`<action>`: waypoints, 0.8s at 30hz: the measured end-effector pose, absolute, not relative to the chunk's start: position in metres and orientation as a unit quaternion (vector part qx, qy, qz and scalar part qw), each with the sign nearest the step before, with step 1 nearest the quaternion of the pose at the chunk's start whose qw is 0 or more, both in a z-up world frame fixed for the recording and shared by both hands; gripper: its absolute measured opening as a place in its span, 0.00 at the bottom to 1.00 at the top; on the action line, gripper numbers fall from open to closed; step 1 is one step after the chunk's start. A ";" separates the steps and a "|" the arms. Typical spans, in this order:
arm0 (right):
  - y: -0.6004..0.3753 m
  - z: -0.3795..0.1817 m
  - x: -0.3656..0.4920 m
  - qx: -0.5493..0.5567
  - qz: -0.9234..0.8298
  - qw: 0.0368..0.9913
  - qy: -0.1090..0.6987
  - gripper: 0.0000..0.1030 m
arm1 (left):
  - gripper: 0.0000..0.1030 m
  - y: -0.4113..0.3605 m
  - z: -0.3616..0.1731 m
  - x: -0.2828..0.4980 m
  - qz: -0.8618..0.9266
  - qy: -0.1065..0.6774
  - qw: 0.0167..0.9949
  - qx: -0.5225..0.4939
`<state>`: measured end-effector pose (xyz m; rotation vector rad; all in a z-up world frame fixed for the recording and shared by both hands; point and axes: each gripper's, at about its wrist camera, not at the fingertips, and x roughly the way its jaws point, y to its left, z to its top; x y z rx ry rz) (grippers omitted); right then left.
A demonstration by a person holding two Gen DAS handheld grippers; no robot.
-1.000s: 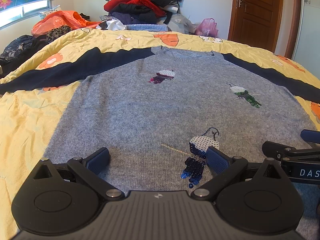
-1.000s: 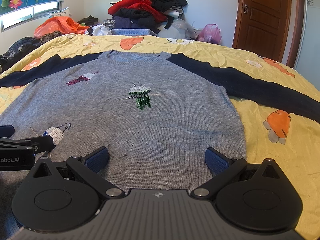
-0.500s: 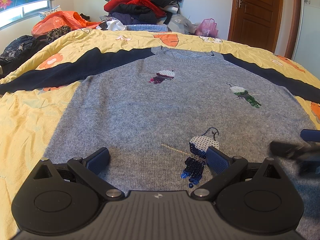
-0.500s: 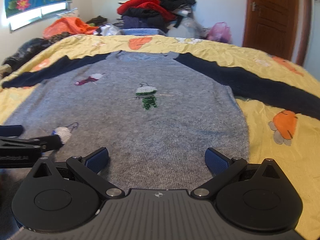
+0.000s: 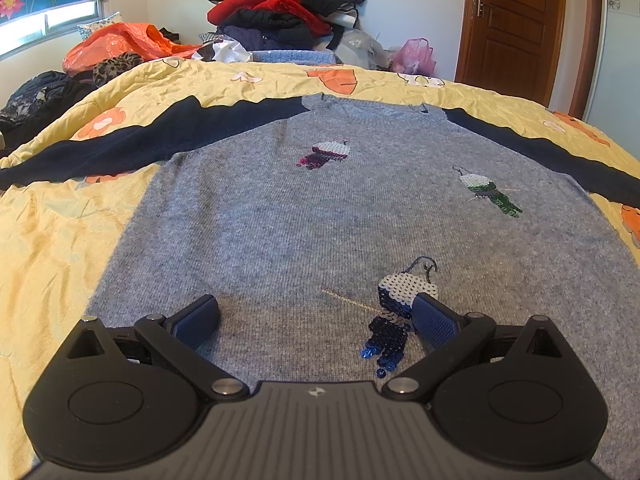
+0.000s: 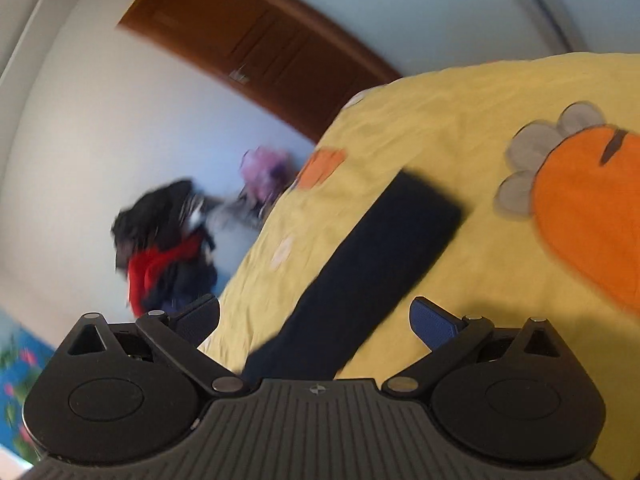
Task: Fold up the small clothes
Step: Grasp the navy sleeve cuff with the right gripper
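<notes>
1. Left gripper (image 5: pixel 316 320), left wrist view: its blue-padded fingers (image 5: pixel 196 322) are spread wide at the bottom of the frame and grasp nothing. They sit low over the hem of the grey sweater (image 5: pixel 320 216), which lies flat on the yellow bedspread (image 5: pixel 52 248) and fills the centre of the frame. Its navy left sleeve (image 5: pixel 160 140) runs out toward the left edge. A blue sequin motif (image 5: pixel 394 320) lies just beside the right-hand finger.

2. Right gripper (image 6: pixel 314 320), right wrist view: the frame is blurred and rolled sideways. The fingers gape wide and nothing is clamped. The navy right sleeve (image 6: pixel 372 264) runs from bottom centre up toward mid-frame between them, its cuff end lying on the bedspread (image 6: pixel 460 120) beside an orange carrot print (image 6: pixel 592 216).

3. The step in hand looks like folding the right sleeve inward. Done well, the gripper would level out, drop onto the cuff, and pinch knit only, not the bedspread beneath.

4. The left gripper would best press the hem, anchoring the body, and avoid snagging the sequins.
</notes>
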<state>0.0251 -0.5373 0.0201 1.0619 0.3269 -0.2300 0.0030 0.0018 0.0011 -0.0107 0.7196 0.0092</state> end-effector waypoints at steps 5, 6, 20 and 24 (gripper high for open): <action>-0.562 -0.008 0.040 0.535 -0.129 0.820 0.159 0.98 | 1.00 0.002 0.001 0.003 0.004 0.352 0.936 -0.005; -0.560 -0.011 0.044 0.533 -0.138 0.819 0.160 0.97 | 1.00 0.002 0.001 0.003 0.004 0.352 0.936 -0.005; -0.567 -0.001 0.069 0.412 -0.171 0.880 0.163 0.80 | 1.00 0.002 0.001 0.003 0.004 0.352 0.936 -0.005; -0.574 -0.008 0.082 0.401 -0.189 0.875 0.196 0.19 | 1.00 0.002 0.001 0.003 0.004 0.351 0.936 -0.006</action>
